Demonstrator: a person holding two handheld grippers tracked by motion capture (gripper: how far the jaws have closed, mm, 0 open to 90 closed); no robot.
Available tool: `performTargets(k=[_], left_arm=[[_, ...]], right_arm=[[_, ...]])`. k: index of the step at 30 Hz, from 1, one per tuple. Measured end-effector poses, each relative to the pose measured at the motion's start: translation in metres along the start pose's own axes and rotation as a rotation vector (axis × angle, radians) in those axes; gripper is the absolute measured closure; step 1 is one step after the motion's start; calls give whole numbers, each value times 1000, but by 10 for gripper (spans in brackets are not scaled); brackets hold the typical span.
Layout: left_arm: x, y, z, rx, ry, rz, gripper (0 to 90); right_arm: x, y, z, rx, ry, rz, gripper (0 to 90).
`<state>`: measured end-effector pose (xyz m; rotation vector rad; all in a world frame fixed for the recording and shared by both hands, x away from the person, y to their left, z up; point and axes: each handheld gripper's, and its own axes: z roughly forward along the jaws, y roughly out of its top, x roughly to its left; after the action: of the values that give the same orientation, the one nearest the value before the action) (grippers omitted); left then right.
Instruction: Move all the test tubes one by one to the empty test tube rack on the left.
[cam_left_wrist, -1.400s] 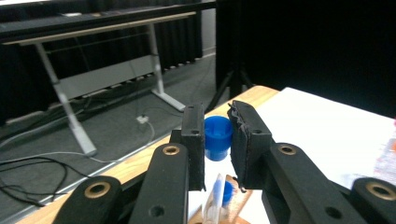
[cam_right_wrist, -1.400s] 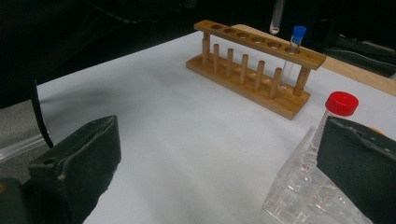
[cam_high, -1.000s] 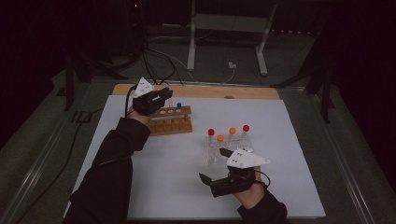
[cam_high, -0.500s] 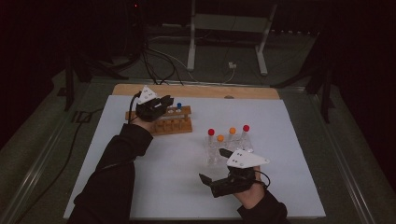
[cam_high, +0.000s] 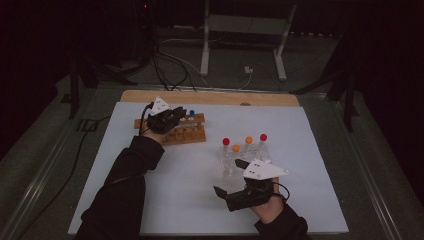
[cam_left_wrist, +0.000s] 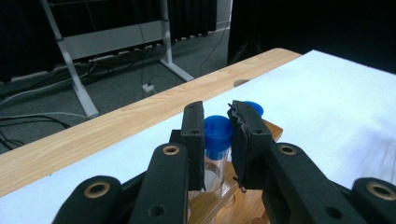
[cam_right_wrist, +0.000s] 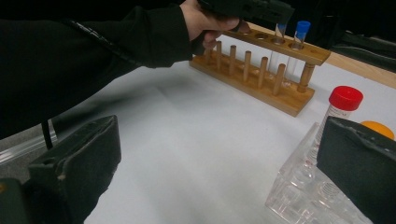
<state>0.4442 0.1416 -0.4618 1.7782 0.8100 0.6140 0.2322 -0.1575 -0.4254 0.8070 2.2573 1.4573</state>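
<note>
A wooden tube rack (cam_high: 189, 134) stands at the back left of the white mat. My left gripper (cam_high: 179, 116) hovers over it, shut on a blue-capped tube (cam_left_wrist: 218, 132) that stands upright in a rack hole. A second blue-capped tube (cam_high: 191, 113) sits one hole farther along the rack (cam_right_wrist: 261, 79). My right gripper (cam_high: 229, 177) rests near the front of the mat, jaws wide open and empty (cam_right_wrist: 219, 128). Just beyond it is a clear plastic rack (cam_high: 240, 159) holding red- and orange-capped tubes; a red-capped tube (cam_right_wrist: 344, 100) is nearest.
The white mat (cam_high: 190, 200) covers most of a wooden table whose far edge (cam_high: 210, 97) shows behind the rack. Cables and a metal stand (cam_high: 240, 45) lie on the floor beyond. The person's left sleeve (cam_high: 125, 180) crosses the mat's left side.
My left gripper has come down and slightly nearer onto the wooden rack with the tube. The right gripper has stayed put.
</note>
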Motion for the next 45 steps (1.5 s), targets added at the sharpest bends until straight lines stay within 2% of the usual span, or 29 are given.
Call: performTargets(k=[10,18,24,29,30,33,45], left_arm=[[-1,-3,3,17,2,5,771],[0,-1,3,34,-9,-7,754],[-1,6,-5,20,-20,-12,594],[-4,15,-16,6,-40,-8,530],[-5,17,-19,8,-33,-5,510],[-8,21,-27,5,-46,-11,442],[-22,29,-61,27,-147,-28,162]], right_arm=[[-1,0,-1,1,5,3,0],[0,1,-1,-2,7,3,0],[-2,2,-3,-7,3,6,0],[-4,2,-4,-9,0,10,0],[-4,2,-4,-9,-1,11,0],[-5,2,-4,-9,-6,14,0],[-14,4,-8,-10,-29,19,0]])
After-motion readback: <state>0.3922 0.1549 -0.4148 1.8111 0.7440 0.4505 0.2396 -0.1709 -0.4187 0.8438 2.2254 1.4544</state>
